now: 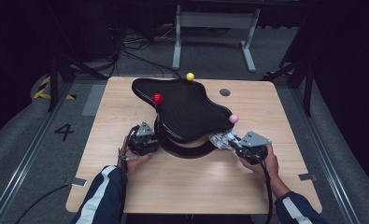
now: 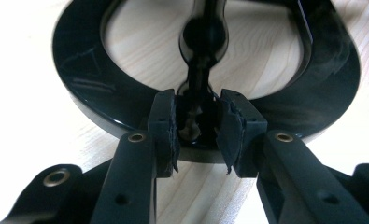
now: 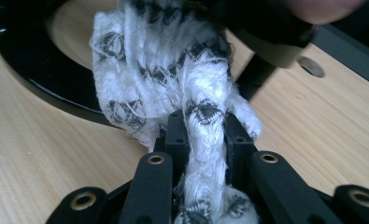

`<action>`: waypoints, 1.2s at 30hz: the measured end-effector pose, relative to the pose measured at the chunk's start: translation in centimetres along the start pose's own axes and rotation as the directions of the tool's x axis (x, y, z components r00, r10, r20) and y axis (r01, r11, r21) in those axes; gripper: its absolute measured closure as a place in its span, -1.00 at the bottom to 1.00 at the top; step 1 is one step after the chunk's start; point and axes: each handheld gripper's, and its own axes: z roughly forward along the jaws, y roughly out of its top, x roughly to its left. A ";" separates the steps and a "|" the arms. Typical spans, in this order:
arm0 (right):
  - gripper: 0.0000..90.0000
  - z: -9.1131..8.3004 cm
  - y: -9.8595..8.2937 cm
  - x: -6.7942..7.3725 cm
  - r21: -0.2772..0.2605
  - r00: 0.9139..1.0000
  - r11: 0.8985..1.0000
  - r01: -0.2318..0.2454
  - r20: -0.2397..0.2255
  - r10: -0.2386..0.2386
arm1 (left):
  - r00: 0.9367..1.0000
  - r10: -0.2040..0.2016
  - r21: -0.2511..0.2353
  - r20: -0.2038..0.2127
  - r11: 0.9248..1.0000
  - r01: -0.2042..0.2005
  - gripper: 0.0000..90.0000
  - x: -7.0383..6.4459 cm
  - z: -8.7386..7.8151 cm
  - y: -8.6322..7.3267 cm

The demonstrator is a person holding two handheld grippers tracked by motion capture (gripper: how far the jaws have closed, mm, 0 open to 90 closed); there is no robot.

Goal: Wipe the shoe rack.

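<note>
Grey floor [image 1: 210, 46], seemingly dark surrounding walls.

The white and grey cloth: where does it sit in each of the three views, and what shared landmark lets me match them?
High view: the cloth is a small bundle right of centre, at the right gripper, beside the black ring base.
Left gripper view: I cannot place it here.
Right gripper view: it is at the centre, pinched between the jaws and bunched above them.
Shared landmark: the black ring base on the wooden table.

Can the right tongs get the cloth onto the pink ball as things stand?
Probably yes: the right tongs hold the cloth just below the pink ball, with nothing visible between.
</note>
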 end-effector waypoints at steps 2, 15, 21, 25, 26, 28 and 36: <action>0.71 -0.1 -0.3 -0.4 0.012 1.000 1.000 -0.009 0.011 0.009 | 1.000 -0.022 -0.023 0.009 0.999 0.023 0.47 0.1 0.1 0.0; 0.70 -0.3 -0.4 -0.6 -0.003 1.000 1.000 -0.016 -0.006 0.016 | 1.000 -0.005 -0.041 0.013 0.999 0.005 0.29 0.0 1.0 0.2; 0.70 0.4 -0.6 -0.4 0.022 0.999 0.999 -0.034 -0.028 0.034 | 0.999 -0.024 -0.053 0.025 0.998 0.025 0.57 0.1 1.1 0.0; 0.71 -0.5 -0.9 -1.0 0.031 0.997 0.997 -0.074 -0.026 0.075 | 1.000 -0.025 -0.047 0.015 0.999 0.025 0.65 0.0 1.1 0.0; 0.71 -0.5 -0.9 -1.0 0.031 0.997 0.997 -0.074 -0.026 0.075 | 1.000 -0.022 -0.047 0.015 0.999 0.022 0.65 0.0 1.1 0.0; 0.71 -1.0 -1.5 -1.5 0.047 0.996 0.995 -0.089 -0.023 0.090 | 1.000 -0.022 -0.045 0.012 0.999 0.023 0.65 0.0 1.0 0.0; 0.72 -4.3 -0.9 -2.7 -0.046 0.991 0.991 -0.125 0.034 0.127 | 1.000 -0.014 -0.048 0.024 0.999 0.015 0.65 0.0 1.1 0.0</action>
